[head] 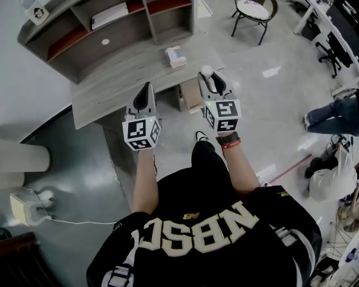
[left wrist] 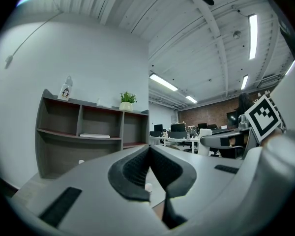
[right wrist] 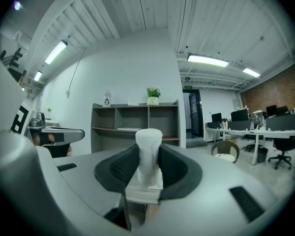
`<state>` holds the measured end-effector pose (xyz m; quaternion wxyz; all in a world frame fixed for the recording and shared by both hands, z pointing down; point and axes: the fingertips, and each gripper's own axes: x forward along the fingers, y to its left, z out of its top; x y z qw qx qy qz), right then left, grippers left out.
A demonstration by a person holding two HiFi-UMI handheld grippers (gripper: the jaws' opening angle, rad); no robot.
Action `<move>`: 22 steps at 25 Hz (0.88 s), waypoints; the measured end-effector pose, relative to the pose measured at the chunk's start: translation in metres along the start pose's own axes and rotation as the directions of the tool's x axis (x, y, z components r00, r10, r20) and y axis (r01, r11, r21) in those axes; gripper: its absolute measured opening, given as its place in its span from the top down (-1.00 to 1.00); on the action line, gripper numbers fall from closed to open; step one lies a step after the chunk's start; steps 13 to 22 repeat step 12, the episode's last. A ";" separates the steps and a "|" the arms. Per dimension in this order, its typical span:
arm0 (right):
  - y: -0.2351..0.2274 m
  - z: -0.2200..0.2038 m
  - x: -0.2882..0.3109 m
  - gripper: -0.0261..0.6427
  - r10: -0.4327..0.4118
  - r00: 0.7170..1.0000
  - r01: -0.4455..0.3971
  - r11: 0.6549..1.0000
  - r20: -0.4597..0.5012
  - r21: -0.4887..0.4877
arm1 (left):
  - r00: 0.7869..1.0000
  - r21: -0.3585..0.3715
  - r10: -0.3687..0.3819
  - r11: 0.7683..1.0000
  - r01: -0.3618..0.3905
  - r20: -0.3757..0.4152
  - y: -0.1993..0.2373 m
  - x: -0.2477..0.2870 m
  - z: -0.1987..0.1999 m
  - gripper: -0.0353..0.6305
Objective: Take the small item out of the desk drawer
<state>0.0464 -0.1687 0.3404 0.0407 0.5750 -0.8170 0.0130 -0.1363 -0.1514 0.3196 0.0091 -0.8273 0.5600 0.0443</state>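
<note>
- The left gripper [head: 146,89] is up in the air in front of the desk [head: 119,82]. Its jaws are closed together with nothing in them.
- The right gripper [head: 207,76] is next to it, also in front of the desk. Its jaws squeeze the small white item [right wrist: 148,146], which stands up between them.
- A white box [head: 175,57] sits on the desk.
- Shelves [head: 113,17] stand at the desk's back.
- A chair [head: 255,8] is past the desk.

Person in a black jersey [head: 197,232] seen from above, left tool [head: 145,89] and right tool [head: 208,79] held out side by side before the grey bench [head: 107,85], small white item [head: 207,71] sat at the right tool's tip, white box [head: 175,57] lay on the bench, round chair [head: 255,8] stood beyond.
</note>
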 end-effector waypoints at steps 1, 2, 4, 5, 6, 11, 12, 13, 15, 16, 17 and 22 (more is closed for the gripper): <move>0.000 -0.001 0.000 0.54 0.002 1.000 -0.002 1.000 -0.003 0.002 | 1.000 -0.003 0.000 1.000 0.000 -0.002 -0.001 0.001 -0.001 0.86; -0.001 -0.002 0.000 0.54 0.005 1.000 -0.005 1.000 -0.006 0.003 | 1.000 -0.005 0.000 1.000 0.000 -0.005 -0.001 0.001 -0.002 0.86; -0.002 -0.005 0.001 0.54 0.011 1.000 -0.010 1.000 -0.012 0.005 | 1.000 -0.010 0.002 1.000 -0.002 -0.011 -0.002 0.003 -0.005 0.86; -0.004 -0.007 0.001 0.54 0.013 1.000 -0.013 1.000 -0.017 0.006 | 1.000 -0.014 0.003 1.000 -0.003 -0.016 -0.003 0.004 -0.008 0.86; -0.005 -0.010 0.003 0.54 0.015 1.000 -0.015 1.000 -0.022 0.008 | 1.000 -0.018 0.005 1.000 -0.005 -0.021 -0.003 0.006 -0.011 0.86; -0.024 -0.037 0.022 0.54 0.006 0.998 -0.005 1.000 -0.070 0.010 | 0.998 -0.045 0.013 0.999 -0.016 -0.054 0.000 0.026 -0.034 0.86; -0.029 -0.044 0.027 0.54 0.003 0.997 -0.002 1.000 -0.083 0.011 | 0.998 -0.051 0.015 0.999 -0.018 -0.061 0.001 0.031 -0.040 0.86; -0.029 -0.044 0.027 0.54 0.003 0.997 -0.002 1.000 -0.083 0.011 | 0.998 -0.051 0.015 0.999 -0.018 -0.061 0.001 0.031 -0.040 0.86; -0.029 -0.044 0.027 0.54 0.003 0.997 -0.002 1.000 -0.083 0.011 | 0.998 -0.051 0.015 0.999 -0.018 -0.061 0.001 0.031 -0.040 0.86; -0.029 -0.044 0.027 0.54 0.003 0.997 -0.002 1.000 -0.083 0.011 | 0.998 -0.051 0.015 0.999 -0.018 -0.061 0.001 0.031 -0.040 0.86; -0.029 -0.044 0.027 0.54 0.003 0.997 -0.002 1.000 -0.083 0.011 | 0.998 -0.051 0.015 0.999 -0.018 -0.061 0.001 0.031 -0.040 0.86; -0.029 -0.044 0.027 0.54 0.003 0.997 -0.002 1.000 -0.083 0.011 | 0.998 -0.051 0.015 0.999 -0.018 -0.061 0.001 0.031 -0.040 0.86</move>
